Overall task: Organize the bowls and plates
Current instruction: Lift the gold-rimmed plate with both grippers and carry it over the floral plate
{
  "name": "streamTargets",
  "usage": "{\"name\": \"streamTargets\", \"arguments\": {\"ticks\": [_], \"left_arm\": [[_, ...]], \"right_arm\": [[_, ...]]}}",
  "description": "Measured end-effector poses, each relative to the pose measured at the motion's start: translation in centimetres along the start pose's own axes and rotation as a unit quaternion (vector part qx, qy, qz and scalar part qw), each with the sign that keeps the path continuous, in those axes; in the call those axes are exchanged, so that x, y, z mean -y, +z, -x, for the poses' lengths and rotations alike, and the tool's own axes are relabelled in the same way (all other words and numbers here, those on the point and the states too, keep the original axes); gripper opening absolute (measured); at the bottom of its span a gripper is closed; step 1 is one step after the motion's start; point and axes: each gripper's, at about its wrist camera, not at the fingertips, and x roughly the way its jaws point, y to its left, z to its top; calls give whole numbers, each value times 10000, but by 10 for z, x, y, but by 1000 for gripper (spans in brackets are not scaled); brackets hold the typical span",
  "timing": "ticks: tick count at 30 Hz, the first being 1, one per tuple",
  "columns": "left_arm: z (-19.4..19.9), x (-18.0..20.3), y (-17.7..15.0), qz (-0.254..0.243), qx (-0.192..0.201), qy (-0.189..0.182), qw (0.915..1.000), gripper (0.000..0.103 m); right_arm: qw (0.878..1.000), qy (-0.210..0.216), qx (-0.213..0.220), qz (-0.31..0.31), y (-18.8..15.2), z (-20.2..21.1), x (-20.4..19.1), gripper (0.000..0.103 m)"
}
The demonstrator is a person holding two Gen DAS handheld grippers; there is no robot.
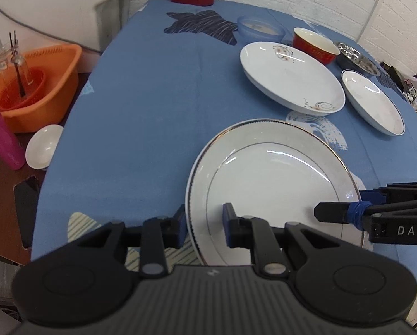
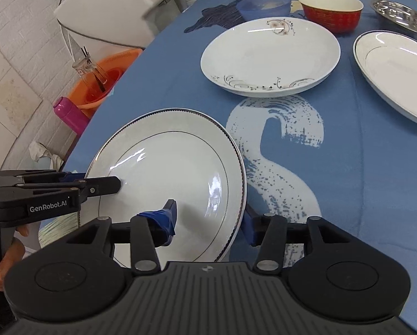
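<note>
Both tongs straddle opposite rims of the silver-rimmed plate: left gripper and right gripper apart, not clamped; patterned plate lies beyond it.

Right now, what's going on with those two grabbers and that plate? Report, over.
Left hand-held gripper and right hand-held gripper both straddle the rimmed plate, opposite edges, jaws apart. Plate looks tilted off the tablecloth. Nothing in the way.

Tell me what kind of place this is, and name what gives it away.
Most likely a home dining or kitchen corner. A round table under a blue printed tablecloth holds household crockery such as a red bowl and a patterned white plate, and an orange plastic basin sits beside it near a white appliance.
</note>
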Motion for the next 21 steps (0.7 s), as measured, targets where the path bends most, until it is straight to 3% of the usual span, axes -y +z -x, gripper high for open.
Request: {"name": "streamTargets", "arguments": {"ticks": [6,7,8,10,14,21], "left_arm": [[-4,-5,0,-24,92,-132,9999,23],[-2,-6,0,-50,148,-155,9998,30],[2,-8,0,-74,270,-88,9996,45],[14,-13,3,-127,552,64,9984,54],[34,-25,20,-118,901,194,9957,55],[28,-33,71,273,969,-147,9948,59]], "right_arm": [[9998,15,-50,215,-1,2,-2,36],[9998,73,-59,173,0,4,1,34],[9999,91,21,70,1,8,6,34],[9995,-127,291,-37,8,21,17,34],[9968,-362,663,-267,29,52,47,35],[9859,-827,1430,-264,70,100,66,37]]}}
